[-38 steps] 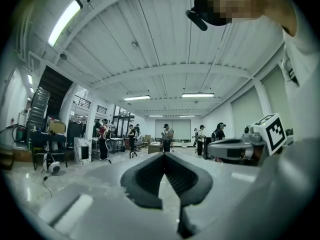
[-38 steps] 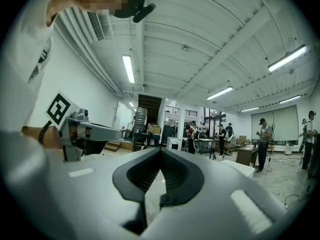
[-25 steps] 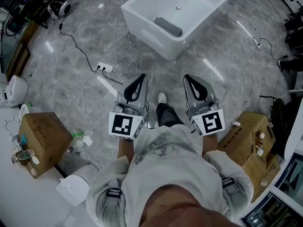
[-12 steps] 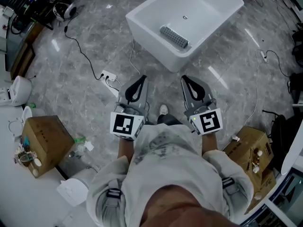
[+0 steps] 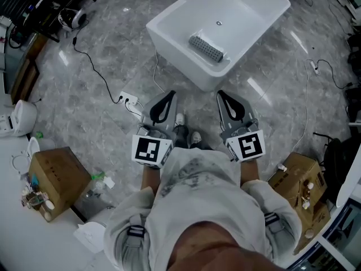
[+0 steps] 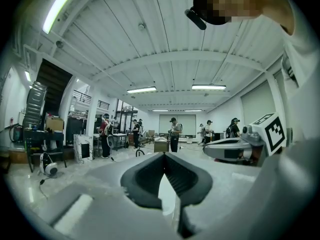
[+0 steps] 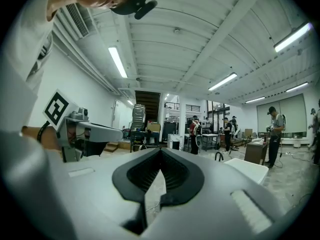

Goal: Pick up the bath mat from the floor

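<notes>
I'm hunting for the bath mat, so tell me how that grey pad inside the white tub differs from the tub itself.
The tub is white and smooth; the grey pad is darker and covered in small bumps. The tub is large and deep; the pad is small and flat. The tub stands on the floor; the pad lies inside it by the nearer wall, off the floor. Both are roughly rectangular with rounded corners.

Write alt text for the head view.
Seen from above, a person holds the left gripper and right gripper side by side, both shut and empty, facing a white bathtub. A grey ribbed mat lies inside it.
</notes>
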`<state>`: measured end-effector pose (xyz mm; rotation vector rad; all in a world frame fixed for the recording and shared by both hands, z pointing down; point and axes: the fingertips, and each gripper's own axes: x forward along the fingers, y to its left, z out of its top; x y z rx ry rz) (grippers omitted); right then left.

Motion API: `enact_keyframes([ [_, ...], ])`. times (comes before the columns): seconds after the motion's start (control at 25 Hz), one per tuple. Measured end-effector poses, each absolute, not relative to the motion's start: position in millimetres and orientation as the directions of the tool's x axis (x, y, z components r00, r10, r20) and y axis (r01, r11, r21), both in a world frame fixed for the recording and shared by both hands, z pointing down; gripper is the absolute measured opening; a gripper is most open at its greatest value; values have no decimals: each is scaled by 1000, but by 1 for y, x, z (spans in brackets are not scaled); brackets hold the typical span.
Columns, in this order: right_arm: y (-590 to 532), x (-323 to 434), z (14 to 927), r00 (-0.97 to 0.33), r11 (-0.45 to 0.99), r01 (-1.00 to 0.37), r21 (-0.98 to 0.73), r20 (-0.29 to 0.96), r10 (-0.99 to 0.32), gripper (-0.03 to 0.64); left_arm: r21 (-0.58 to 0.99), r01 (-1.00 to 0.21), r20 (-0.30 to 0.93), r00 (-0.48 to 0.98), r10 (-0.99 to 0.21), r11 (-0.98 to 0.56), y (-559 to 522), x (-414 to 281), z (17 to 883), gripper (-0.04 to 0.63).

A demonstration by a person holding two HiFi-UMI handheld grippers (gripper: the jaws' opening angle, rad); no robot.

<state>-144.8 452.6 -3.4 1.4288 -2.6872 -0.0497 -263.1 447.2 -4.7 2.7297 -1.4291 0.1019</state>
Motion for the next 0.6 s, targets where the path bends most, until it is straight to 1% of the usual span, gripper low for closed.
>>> enact_keyframes([
  [0.24, 392, -151, 0, -489, 494, -865, 90, 74, -869, 2, 44, -780, 82, 626, -776, -624, 381, -270, 3, 3],
  [0.4, 349, -164, -1, -441, 448, -888, 104, 81, -894, 2, 27, -729, 85, 684, -725, -684, 331, -278, 7, 3],
  [0.6, 306, -170, -2, -353, 362, -924, 125, 91, -931, 2, 26, -679, 94, 733, -674, -734, 274, -292, 9, 3],
])
